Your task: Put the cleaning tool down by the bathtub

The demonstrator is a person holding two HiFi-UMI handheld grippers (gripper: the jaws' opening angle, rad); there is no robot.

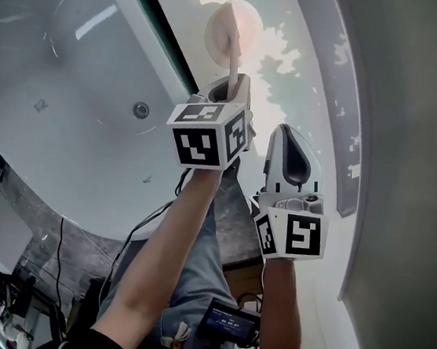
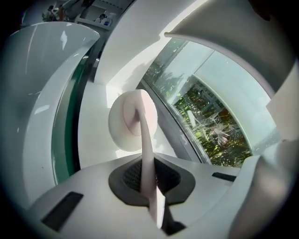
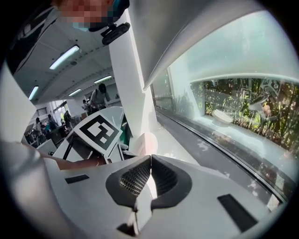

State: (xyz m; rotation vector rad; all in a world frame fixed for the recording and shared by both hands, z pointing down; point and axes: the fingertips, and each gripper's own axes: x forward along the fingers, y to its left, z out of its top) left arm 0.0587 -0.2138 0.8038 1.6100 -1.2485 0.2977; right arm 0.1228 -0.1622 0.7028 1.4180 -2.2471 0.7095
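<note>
The cleaning tool is a round pale-pink pad on a flat handle. It hangs over the white ledge beside the bathtub. My left gripper is shut on the handle, with the pad out in front of it. In the left gripper view the handle runs up between the jaws to the pad, just above the ledge. My right gripper is to the right of the left one, shut with nothing in it. In the right gripper view its jaws meet, and the left gripper's marker cube shows at left.
A curved window borders the ledge on the far side. A dark green glass edge runs along the tub rim. The tub drain lies at left. Cables and a small screen device are on the floor by the person's legs.
</note>
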